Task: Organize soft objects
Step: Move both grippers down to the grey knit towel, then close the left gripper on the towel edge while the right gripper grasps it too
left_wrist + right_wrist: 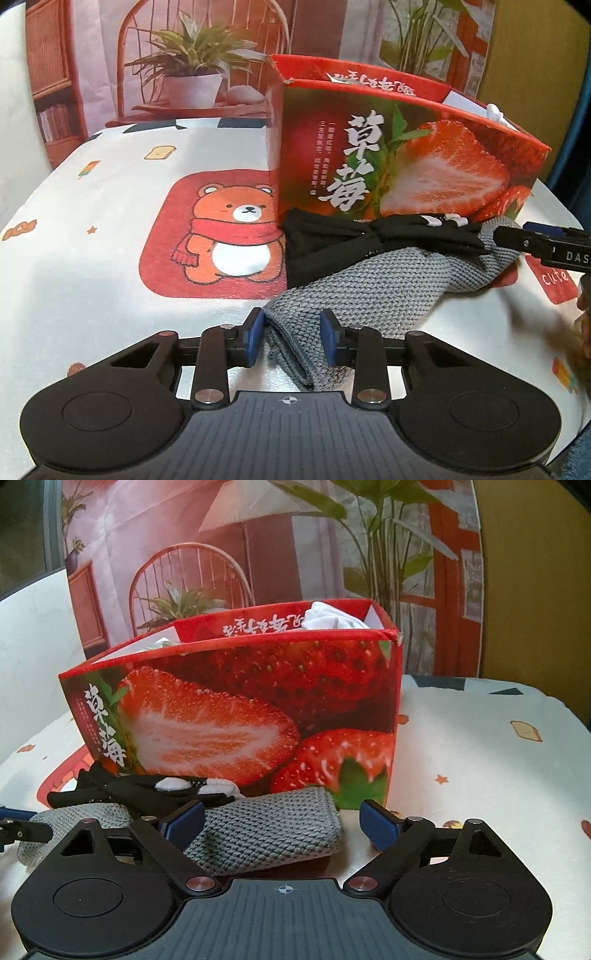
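The grey knitted cloth (388,291) lies lengthwise along the strawberry box's (406,162) front on the cartoon-printed tablecloth (110,258), one end between the half-closed left gripper's (291,338) pads, the other before the wide-open, empty right gripper (282,821).

Setting: a domestic interior, arranged as a tabletop scene. The desk (92,258) is covered by a white cloth printed with a cartoon bear (232,236), toast and star motifs. Behind it hangs a printed backdrop (184,55) depicting a rattan chair, potted plants and a bookshelf; it is a picture, not real furniture. A yellow wall (532,572) shows beside the backdrop. A strawberry-printed carton (258,709) holds white fabric. Household textiles lie against it.
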Demonstrator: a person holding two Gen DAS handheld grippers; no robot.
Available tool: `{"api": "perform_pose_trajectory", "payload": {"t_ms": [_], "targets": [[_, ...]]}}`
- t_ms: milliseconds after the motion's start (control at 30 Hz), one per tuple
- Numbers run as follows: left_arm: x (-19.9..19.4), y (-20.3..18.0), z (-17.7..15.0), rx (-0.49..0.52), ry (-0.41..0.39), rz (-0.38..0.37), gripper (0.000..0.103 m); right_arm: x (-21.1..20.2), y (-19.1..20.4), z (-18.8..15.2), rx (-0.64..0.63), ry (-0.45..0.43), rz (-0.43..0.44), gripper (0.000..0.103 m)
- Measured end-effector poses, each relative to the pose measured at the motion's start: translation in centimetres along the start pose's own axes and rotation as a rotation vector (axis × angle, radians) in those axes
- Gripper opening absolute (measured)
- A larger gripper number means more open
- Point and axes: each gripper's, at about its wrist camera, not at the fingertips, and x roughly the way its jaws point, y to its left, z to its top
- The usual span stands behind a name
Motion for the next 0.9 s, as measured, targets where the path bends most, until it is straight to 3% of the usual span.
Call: {"api": "perform_pose_trajectory", "payload": {"t_ms": [233,467,700,900], "targets": [[0.2,1.7,0.1,-0.056,-0.017,0.052,0.035,0.6,0.1,0.3,0.006,0.022,0.014,0.083],[0.3,1.9,0.0,-0.069,-0.029,0.077,0.044,1.0,1.0,-0.4,-0.034,0.038,0.015,0.073],[0.2,2.1,-0.2,-0.087,-0.041,0.072,0.045,1.3,2.3,-0.9,-0.11,0.051,-0.005,0.072],[0.2,2.2,-0.3,-0.092,-0.046,0.07,0.045,1.8,1.6,-0.8,-0.076,0.082,0.02,0.072]]}}
